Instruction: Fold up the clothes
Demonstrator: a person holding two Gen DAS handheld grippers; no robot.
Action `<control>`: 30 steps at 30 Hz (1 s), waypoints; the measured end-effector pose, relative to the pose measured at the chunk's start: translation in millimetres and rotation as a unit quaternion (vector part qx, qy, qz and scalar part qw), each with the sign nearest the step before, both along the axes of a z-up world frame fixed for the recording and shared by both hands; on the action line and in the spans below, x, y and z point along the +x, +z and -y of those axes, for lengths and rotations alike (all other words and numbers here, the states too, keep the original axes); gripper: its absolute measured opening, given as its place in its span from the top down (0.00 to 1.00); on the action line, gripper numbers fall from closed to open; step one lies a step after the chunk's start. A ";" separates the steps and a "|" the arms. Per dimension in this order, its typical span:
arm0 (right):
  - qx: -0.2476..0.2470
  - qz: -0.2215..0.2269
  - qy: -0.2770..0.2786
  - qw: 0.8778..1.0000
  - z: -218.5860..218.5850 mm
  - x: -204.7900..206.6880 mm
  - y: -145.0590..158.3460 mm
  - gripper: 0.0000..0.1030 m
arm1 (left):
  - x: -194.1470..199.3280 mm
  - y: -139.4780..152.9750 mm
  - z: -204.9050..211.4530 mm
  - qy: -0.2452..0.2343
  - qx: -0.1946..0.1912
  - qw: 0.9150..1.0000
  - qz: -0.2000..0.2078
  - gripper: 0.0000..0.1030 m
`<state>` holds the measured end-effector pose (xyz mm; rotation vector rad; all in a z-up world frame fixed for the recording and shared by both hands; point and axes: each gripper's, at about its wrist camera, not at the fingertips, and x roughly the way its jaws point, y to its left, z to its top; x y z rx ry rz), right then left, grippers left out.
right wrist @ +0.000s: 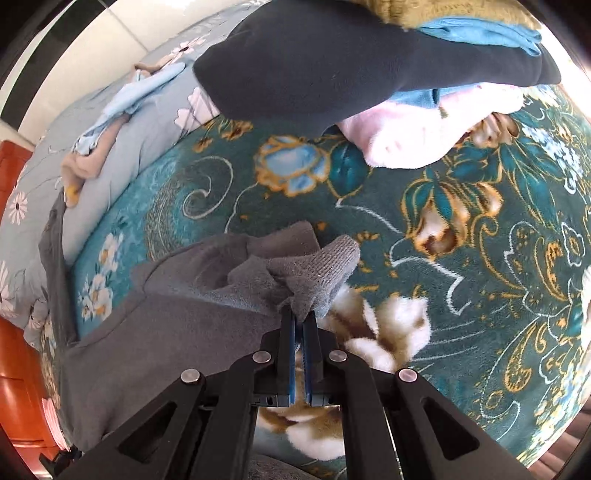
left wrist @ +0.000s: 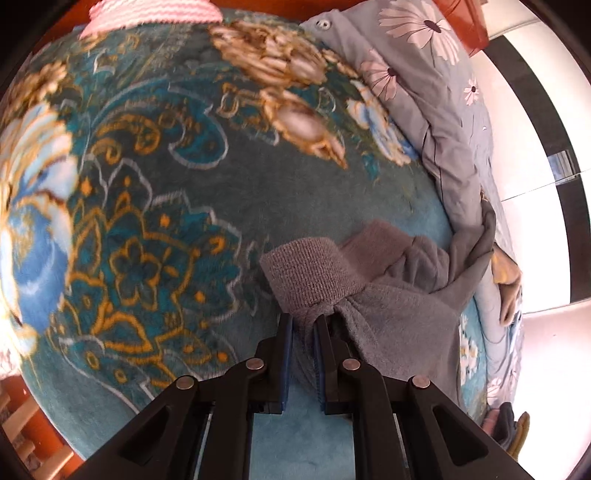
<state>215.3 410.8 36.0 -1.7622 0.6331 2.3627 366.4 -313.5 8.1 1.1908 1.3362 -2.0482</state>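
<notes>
Across the teal floral blanket (left wrist: 155, 206) that fills most of both views, you have a grey garment (left wrist: 399, 295) lying in the lower right of the left wrist picture, its body trailing off toward the right edge where it meets the pale blue flowered duvet (left wrist: 436, 110). Your left gripper (left wrist: 303, 321) points down at the bed from the bottom centre of that frame, and its jaws are clamped on the garment just below a ribbed cuff (left wrist: 306, 273), with a fold of grey fabric pinched between the blue pads and the cuff standing up past the fingertips. Your right gripper (right wrist: 298, 318), at the bottom centre of the right wrist picture, has its jaws pressed together on another ribbed end (right wrist: 325, 266) of the same garment, which spreads away to the lower left of that frame. Beyond it, at the top of the right wrist view, you can see a heap of other clothes: a black piece (right wrist: 314, 66) over a pink one (right wrist: 406, 136), with a strip of blue cloth (right wrist: 480, 33) near the upper right. A pink knitted item (left wrist: 155, 16) sits at the upper left of the left wrist view. Orange-red wooden furniture (right wrist: 14, 170) shows at the left edge of the right wrist picture.
</notes>
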 end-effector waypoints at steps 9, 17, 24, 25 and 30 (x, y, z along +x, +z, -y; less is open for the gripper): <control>0.018 -0.001 0.043 0.999 12.7 -6.3 26.1 0.86 | 26.3 22.6 13.5 -0.004 -0.009 1.000 -0.024 0.59; 0.165 0.007 0.117 0.979 66.8 -26.7 83.5 0.67 | -44.7 28.9 33.4 -0.056 -0.031 0.998 -0.021 0.50; 0.092 -0.059 0.186 0.976 157.1 -110.9 106.0 0.62 | -153.6 -7.4 32.4 -0.118 -0.032 0.992 0.017 0.45; 0.076 -0.067 0.206 0.973 182.3 -128.1 107.2 0.62 | -158.8 -12.5 32.8 -0.117 -0.027 0.993 0.021 0.45; 0.019 -0.112 0.317 0.942 328.5 -217.7 104.7 0.61 | -167.8 -30.4 34.2 -0.097 0.000 0.995 0.022 0.43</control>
